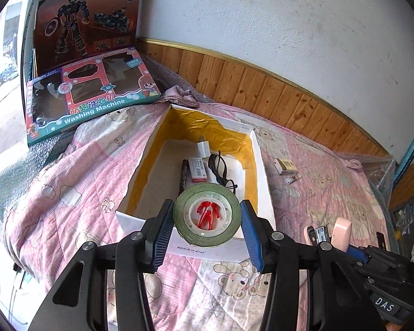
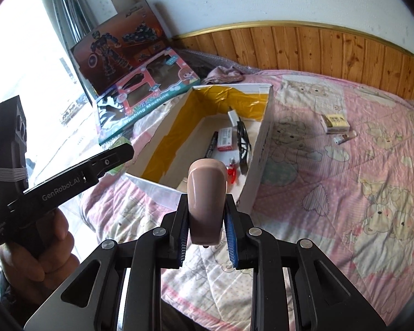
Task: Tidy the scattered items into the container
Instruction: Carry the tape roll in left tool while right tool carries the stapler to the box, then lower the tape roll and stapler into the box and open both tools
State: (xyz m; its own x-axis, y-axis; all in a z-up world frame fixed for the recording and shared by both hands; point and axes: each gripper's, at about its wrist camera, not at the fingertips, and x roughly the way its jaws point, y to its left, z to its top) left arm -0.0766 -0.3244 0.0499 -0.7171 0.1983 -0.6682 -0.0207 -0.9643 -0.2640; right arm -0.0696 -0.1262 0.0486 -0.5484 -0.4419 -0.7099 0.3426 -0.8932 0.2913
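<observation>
Left wrist view: the left tool (image 1: 207,222), jaws apart, loosely brackets the tape (image 1: 207,215) above the box (image 1: 262,165) near edge. Right tool (image 2: 205,218) grips a stapler (image 2: 206,201) just short of the box; carry it over the rim before letting go.

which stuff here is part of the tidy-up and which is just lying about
Part of the job:
- box, the container
- green tape roll between the left gripper's fingers
- pink stapler in the right gripper
- small carton and little tube on the quilt

Just lying about:
- washing machine toy box
- robot toy box
- crumpled cloth
</observation>
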